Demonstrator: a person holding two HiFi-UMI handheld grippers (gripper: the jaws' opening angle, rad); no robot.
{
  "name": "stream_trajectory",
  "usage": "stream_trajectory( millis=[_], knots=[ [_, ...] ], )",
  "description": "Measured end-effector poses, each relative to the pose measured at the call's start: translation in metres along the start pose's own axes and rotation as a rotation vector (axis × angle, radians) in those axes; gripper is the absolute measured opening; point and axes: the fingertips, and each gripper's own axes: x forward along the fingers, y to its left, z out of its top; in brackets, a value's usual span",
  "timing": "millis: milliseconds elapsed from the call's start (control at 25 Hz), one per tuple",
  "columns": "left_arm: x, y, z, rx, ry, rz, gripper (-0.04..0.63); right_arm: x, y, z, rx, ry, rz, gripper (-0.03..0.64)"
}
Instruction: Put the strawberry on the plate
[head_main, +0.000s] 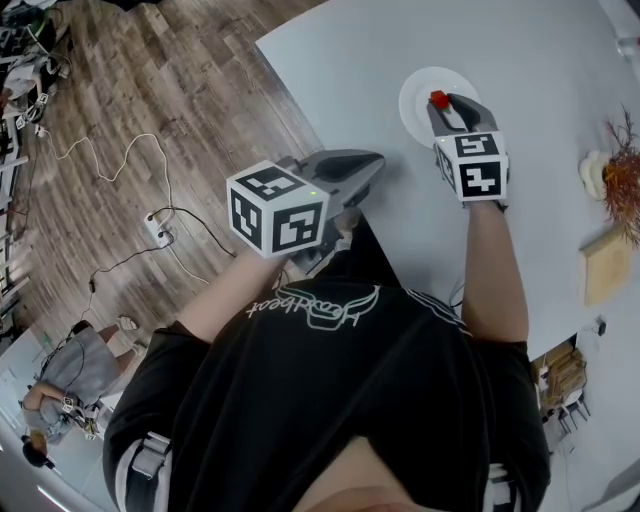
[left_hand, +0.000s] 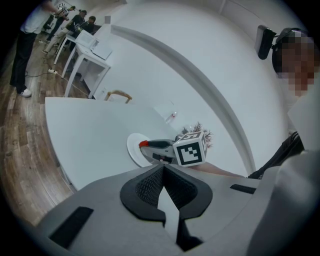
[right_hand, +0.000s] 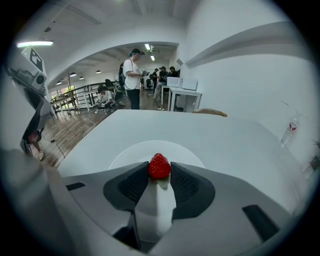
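Strawberry (right_hand: 159, 166): we see a small, bright red, conical fruit. Its pointed end is uppermost in the right gripper view, and it is pinched at the very tips of the right gripper.
Right gripper (head_main: 447, 103): the jaws are parted only by the fruit's width, and both pads press on its sides.
Plate (right_hand: 125, 152): round and white, lying directly below and ahead of the right gripper's tips. We cannot tell whether the fruit touches it.
Left gripper (left_hand: 163, 168): the jaws are closed tip to tip and hold nothing. It is near the bench edge, well apart from the right gripper.
Bench (head_main: 540, 60): pale and plain, carrying the plate.
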Motion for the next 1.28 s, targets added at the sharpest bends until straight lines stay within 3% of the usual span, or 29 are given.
stream_trajectory(
  millis=[680,1280],
  knots=[
    [-0.014,0.008,-0.002,-0.015,-0.028,0.024,0.006,0.008,0.0,-0.001,-0.012,0.065,0.0,0.13],
    [-0.037,-0.006,-0.008,0.006,-0.059,0.052,0.006,-0.014,0.005,0.008,-0.02,0.009,-0.017,0.152]
  ],
)
